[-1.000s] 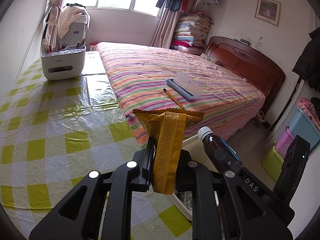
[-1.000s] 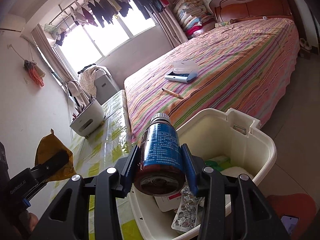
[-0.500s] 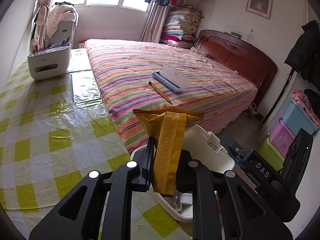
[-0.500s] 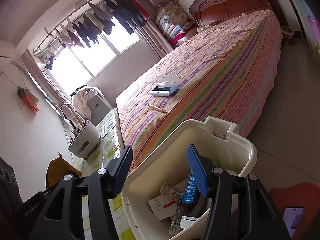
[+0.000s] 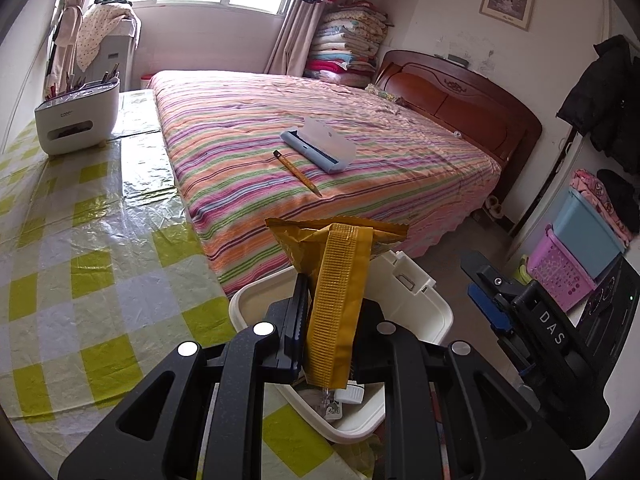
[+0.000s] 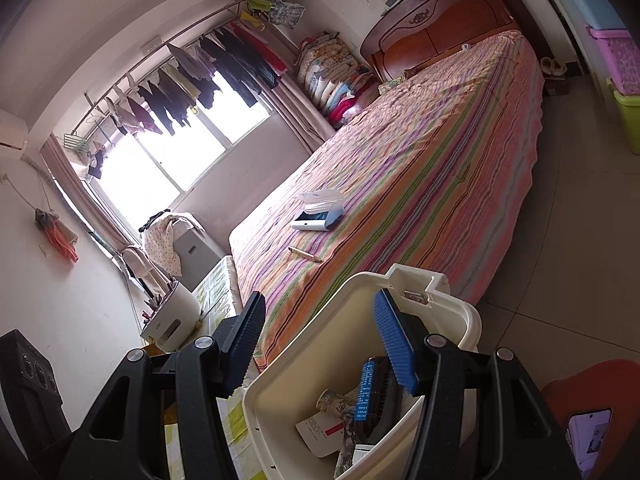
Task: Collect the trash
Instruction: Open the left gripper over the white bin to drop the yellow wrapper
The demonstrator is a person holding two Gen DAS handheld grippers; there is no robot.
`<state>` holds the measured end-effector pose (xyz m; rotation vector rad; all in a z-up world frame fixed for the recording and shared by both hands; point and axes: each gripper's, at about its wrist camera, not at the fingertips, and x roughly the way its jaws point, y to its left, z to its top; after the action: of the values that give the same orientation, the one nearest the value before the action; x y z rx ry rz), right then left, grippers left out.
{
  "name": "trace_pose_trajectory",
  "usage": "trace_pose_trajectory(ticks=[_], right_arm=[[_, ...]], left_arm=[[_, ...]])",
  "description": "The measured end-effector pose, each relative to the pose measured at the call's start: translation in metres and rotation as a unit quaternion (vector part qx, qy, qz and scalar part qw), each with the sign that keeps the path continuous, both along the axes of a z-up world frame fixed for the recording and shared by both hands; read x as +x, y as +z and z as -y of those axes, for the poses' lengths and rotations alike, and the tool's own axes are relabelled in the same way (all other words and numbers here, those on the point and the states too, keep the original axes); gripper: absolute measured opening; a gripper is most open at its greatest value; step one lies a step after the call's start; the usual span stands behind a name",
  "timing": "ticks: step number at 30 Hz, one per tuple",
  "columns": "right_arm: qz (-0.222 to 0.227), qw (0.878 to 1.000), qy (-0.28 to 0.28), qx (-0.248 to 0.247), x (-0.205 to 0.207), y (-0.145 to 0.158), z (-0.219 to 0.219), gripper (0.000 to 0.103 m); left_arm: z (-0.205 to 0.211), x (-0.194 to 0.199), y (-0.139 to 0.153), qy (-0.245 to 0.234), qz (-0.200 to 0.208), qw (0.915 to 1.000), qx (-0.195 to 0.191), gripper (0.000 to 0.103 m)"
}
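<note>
While the left gripper [image 5: 326,344] is clamped on the wrapper [image 5: 336,304], the bin [image 5: 416,300] sits directly under and just beyond its jaws, at the table [image 5: 80,280] edge, near right. Wrapper is yellow, crinkly, long axis upright, top flap sticking up above the jaws, bottom end hanging over the bin opening.

Right gripper [image 6: 320,344] has jaws spread wide w/ nothing between them. In the right wrist view it hovers above the bin [image 6: 420,284], and the bottle [image 6: 376,396] lies inside, among paper scraps and a blister pack. So that piece of trash looks done; the wrapper is what's left in hand.

Key relation: wrapper is straight above the bin mouth, maybe slightly toward its near-left rim. Left gripper is the one in position; right is to its right, beside the bin, not needed. Next move, by my read: let go, perhaps nudge a bit right/far first so the wrapper clears the rim. It's light and floppy, so it may flutter or catch on the rim or stick to a pad.

Elsewhere: bed [image 5: 320,128] beyond the bin w/ a pencil [image 5: 298,174] and a case [image 5: 320,148] on it; can't tell if those count as trash. Organizer [image 5: 76,120] far left on table.
</note>
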<state>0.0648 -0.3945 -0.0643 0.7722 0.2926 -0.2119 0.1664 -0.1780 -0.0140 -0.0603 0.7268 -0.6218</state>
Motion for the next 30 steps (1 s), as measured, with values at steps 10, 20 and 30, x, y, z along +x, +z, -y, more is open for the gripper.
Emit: trace_pose_trajectory(ticks=[10, 20, 30], right_arm=[[0.033, 0.999, -0.025, -0.002, -0.024, 0.005, 0.004, 0.055], [0.034, 0.999, -0.028, 0.014, -0.027, 0.0, 0.01, 0.056], [0.036, 0.999, -0.029, 0.008, -0.029, 0.001, 0.009, 0.06]], left_arm=[[0.019, 0.0, -0.006, -0.027, -0.016, 0.9995, -0.01, 0.016], [0.032, 0.004, -0.017, -0.034, -0.029, 0.999, -0.004, 0.017], [0.036, 0.005, -0.018, -0.038, -0.029, 0.9988, 0.001, 0.017]])
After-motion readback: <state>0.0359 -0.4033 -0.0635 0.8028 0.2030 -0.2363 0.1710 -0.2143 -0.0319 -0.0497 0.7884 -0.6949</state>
